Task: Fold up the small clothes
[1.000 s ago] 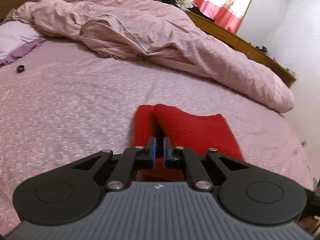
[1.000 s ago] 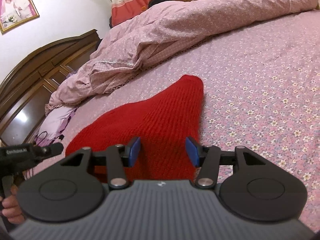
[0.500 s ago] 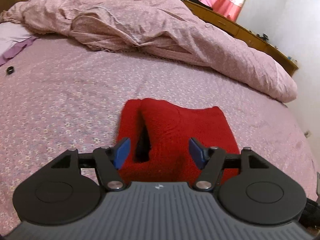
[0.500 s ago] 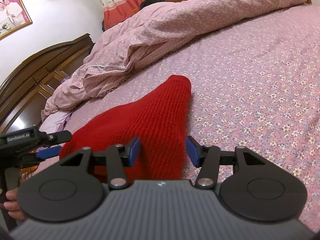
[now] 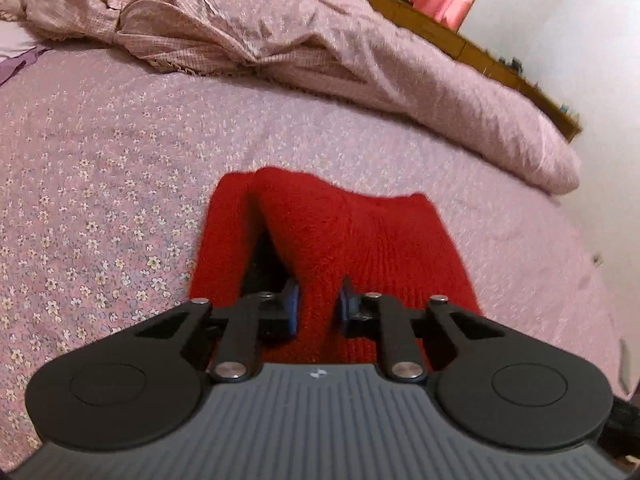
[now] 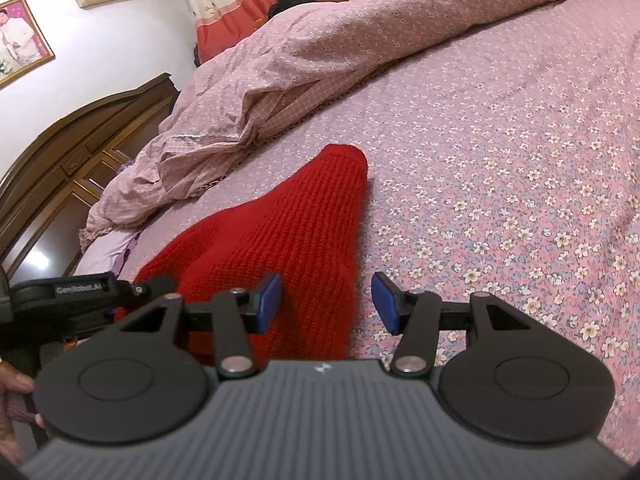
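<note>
I am at a big bed (image 5: 100,168) with a pink sheet that has little flowers on it. A red knitted piece of clothing (image 5: 340,232) lies flat on the sheet, right in front of me. My left gripper (image 5: 319,309) is low over the near end of it. Its jaws are closing, and a raised fold of the red knit sits between the blue pads, which look to be pressing on it. Just left of that fold I can see a dark opening in the cloth. My right gripper (image 6: 326,302) is over the other side, with its jaws partly open and holding nothing. The red edge lies under its left finger (image 6: 269,300). A crumpled pink blanket (image 6: 320,52) is heaped behind the red clothing.
</note>
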`<action>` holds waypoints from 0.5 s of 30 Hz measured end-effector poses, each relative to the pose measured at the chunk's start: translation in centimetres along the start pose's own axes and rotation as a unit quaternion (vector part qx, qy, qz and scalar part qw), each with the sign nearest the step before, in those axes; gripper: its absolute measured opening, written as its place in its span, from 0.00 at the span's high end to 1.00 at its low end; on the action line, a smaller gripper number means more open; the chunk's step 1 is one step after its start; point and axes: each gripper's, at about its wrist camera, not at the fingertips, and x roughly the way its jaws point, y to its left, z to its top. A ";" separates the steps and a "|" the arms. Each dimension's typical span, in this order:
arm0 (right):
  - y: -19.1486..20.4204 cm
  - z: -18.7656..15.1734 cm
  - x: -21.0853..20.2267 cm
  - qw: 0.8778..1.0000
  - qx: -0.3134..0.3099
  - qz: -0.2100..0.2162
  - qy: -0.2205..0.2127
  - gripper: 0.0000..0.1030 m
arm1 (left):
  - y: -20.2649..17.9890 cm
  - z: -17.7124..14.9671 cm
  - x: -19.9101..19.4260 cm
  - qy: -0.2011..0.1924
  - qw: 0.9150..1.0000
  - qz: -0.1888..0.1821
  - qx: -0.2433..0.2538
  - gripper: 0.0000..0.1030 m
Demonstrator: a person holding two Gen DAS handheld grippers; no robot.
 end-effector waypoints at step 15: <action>3.7 -0.3 1.8 0.998 -0.063 0.017 0.004 0.48 | 7.4 -3.4 -1.2 0.012 0.997 0.022 -0.070 0.80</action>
